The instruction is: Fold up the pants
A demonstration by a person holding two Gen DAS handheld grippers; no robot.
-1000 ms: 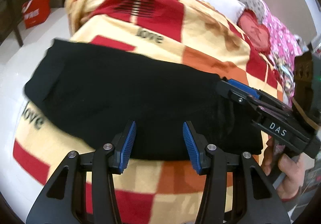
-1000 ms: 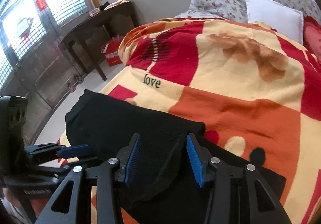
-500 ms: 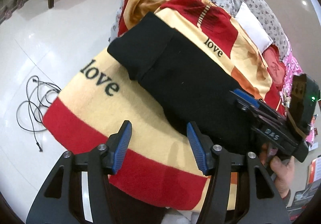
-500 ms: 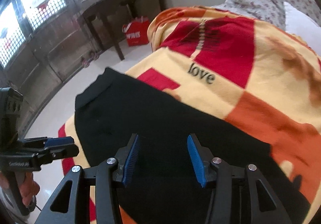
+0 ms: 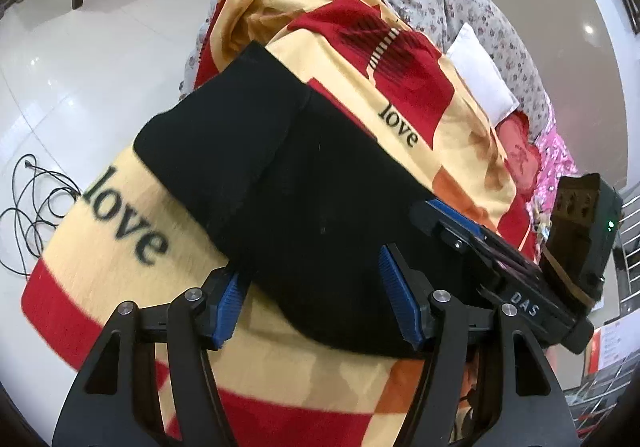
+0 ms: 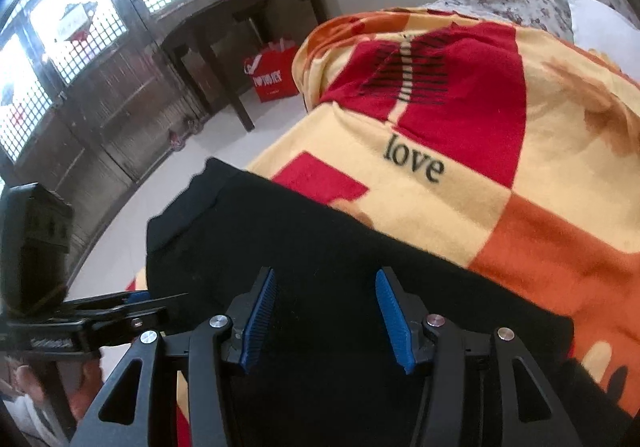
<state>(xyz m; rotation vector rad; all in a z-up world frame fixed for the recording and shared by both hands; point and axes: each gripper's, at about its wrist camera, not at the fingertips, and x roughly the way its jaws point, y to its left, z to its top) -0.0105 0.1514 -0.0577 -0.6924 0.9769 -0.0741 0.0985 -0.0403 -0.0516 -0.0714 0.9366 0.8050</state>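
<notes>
Here the black pants (image 5: 304, 183) lay folded flat across the near corner of the bed's red, orange and cream blanket (image 5: 132, 231), beside its printed "love". The left gripper (image 5: 316, 303) had just been opening; its blue pads stood spread over the pants' near edge, pinching nothing. The right gripper (image 6: 326, 319) hung spread above the dark cloth, also empty. A red bag (image 6: 274, 75) stood far left by a dark table (image 6: 224, 11).
</notes>
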